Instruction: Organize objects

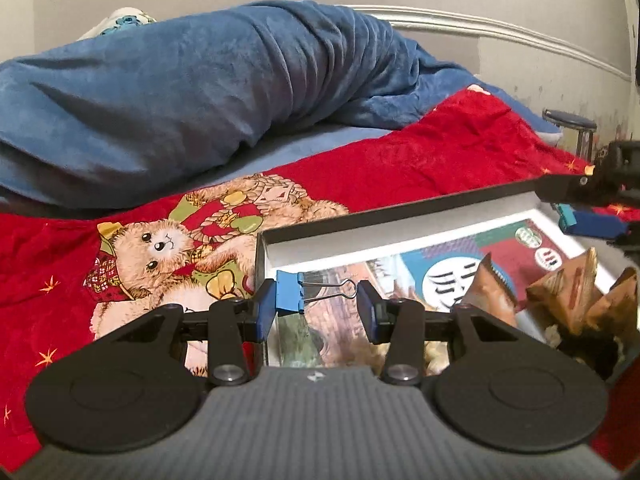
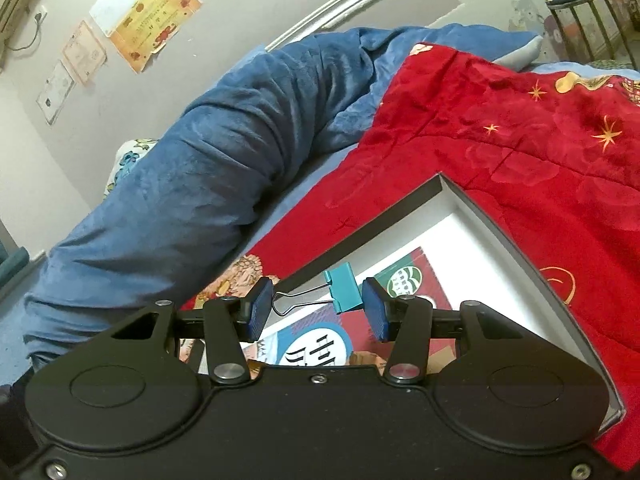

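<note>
While both clips hang over the box (image 1: 400, 210), not yet dropped. Left gripper (image 1: 316, 304) pinching blue binder clip (image 1: 289, 294) end to end, pads on body & wire loop, above box's near-left corner. Right gripper (image 2: 312, 306) pinching teal binder clip (image 2: 343, 286) same way, over far part of box interior. Already inside: printed card (image 1: 420, 276), snack packets (image 1: 568, 292) at right. Left to do, prob.: lower, spread jaws, release both clips into box. Nothing else loose seen on red blanket (image 1: 400, 160).
</note>
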### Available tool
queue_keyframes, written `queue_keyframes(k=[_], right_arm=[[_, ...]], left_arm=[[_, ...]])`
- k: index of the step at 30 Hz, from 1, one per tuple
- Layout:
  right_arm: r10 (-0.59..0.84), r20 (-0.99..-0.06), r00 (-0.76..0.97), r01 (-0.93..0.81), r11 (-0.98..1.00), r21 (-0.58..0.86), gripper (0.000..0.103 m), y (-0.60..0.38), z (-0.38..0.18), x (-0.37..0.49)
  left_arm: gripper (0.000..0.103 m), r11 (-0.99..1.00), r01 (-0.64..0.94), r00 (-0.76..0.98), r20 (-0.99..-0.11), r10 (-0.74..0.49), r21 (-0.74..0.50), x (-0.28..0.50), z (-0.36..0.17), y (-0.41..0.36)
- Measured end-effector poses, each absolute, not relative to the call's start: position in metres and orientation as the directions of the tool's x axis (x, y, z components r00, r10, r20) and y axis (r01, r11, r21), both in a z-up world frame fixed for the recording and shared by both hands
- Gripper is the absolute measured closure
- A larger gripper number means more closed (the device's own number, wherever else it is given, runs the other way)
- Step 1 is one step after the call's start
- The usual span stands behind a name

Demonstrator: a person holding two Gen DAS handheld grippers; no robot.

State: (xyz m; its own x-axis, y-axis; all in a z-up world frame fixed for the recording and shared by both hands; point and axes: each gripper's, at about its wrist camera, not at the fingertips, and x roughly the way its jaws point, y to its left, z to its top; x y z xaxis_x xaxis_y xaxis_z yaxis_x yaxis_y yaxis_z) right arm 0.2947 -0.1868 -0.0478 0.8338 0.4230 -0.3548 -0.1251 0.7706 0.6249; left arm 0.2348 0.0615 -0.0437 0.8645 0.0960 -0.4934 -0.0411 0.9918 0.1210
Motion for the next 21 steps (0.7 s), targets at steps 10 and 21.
queue_keyframes(k=[10, 21], right_arm=[[0.412, -0.391, 0.823, -0.116, 0.795, 0.595, 0.054, -0.176, -0.053, 0.294], [0.404, -0.283, 0.870, -0.172, 0.787, 0.593, 0.006, -0.184, -0.029, 0.251]], left_arm=[[0.041, 0.999, -0.018, 0.868, -0.495, 0.036, 0.042, 0.238, -0.046, 0.071], [0.011, 0.998, -0.031, 0.890, -0.453, 0.055, 0.061, 0.206, 0.000, 0.071]])
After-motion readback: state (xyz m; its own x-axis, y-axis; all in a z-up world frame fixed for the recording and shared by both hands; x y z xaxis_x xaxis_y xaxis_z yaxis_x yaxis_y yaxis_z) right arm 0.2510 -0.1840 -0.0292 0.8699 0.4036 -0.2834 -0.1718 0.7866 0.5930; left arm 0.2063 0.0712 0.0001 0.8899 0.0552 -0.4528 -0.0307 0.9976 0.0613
